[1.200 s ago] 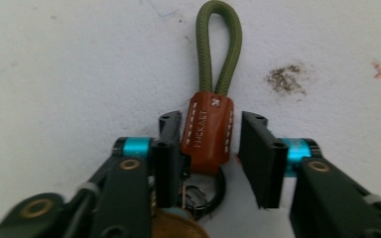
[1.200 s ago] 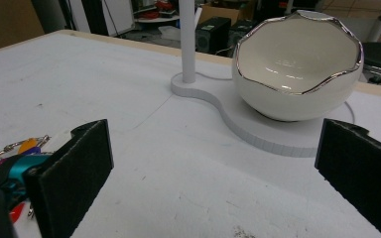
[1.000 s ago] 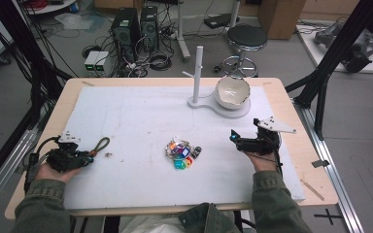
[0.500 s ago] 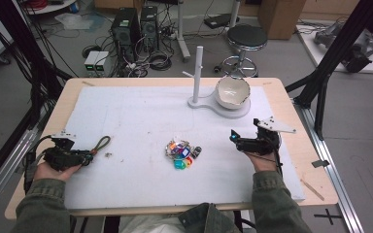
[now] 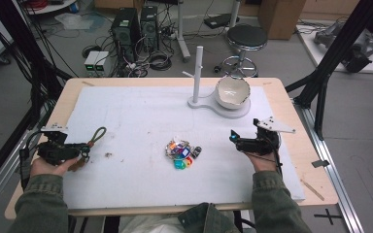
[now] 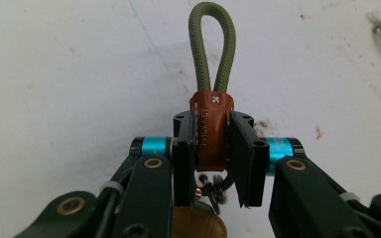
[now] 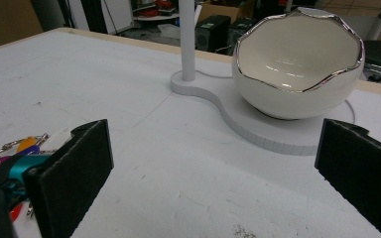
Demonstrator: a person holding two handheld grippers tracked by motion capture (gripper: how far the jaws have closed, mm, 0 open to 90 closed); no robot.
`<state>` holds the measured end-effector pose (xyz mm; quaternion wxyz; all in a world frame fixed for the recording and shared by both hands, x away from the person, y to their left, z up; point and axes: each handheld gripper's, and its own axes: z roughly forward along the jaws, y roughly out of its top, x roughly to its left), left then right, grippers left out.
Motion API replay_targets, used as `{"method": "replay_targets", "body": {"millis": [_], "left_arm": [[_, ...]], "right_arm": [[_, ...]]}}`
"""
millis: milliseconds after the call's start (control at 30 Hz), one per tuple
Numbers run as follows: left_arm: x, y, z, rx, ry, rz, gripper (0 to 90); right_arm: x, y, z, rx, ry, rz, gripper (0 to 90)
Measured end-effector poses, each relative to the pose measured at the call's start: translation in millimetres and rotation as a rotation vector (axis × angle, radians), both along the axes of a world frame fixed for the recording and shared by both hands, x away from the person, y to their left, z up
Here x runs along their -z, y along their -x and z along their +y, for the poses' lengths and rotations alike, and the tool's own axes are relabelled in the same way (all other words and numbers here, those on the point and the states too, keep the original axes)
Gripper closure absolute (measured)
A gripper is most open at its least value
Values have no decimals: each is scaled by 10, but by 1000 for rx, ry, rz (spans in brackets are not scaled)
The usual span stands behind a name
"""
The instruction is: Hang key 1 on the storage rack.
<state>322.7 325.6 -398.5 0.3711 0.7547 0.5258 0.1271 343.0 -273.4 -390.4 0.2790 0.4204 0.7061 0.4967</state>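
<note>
left gripper (image 6: 213, 148) jaws clamped on brown leather tab of keychain (image 6: 212, 130), green cord loop at 12 o'clock | right gripper (image 7: 213, 163) jaws wide apart, nothing between | bowl (image 7: 297, 64) at 1 o'clock | key pile (image 5: 182, 153) mid-table

Even overhead light, soft shadows; glare glints on the glossy white silver-rimmed bowl (image 7: 297, 64) beyond the blurred black right gripper (image 7: 213, 173).
</note>
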Motion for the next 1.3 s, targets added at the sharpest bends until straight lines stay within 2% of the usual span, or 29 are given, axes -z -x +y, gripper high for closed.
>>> {"method": "replay_targets", "body": {"millis": [233, 300, 400, 733, 933, 1000, 1067, 1300], "left_arm": [[-130, -113, -133, 13, -25, -20, 728], [-161, -142, -158, 0, -19, -24, 727], [-194, -180, -202, -12, -36, -31, 727], [-284, -291, -297, -75, -18, -60, 727], [-370, -374, -363, -103, 71, -71, 727], [-400, -391, -399, -101, 96, -97, 727], [-422, -412, -420, -107, 132, -106, 727], [-489, -540, -555, -118, 115, -110, 727]], "right_arm": [[-1, 1, -2, -1, -1, 1, 6], [1, -1, -1, -2, 1, 3, 6], [2, 0, 2, -4, 2, 4, 6], [-1, 3, 1, -1, 3, 1, 6], [-1, 0, -3, 0, 5, -3, 6], [-3, 4, -2, 4, 3, -2, 6], [-5, 6, -7, 7, 2, -4, 6], [-6, 10, -5, 7, 1, -1, 5]]}}
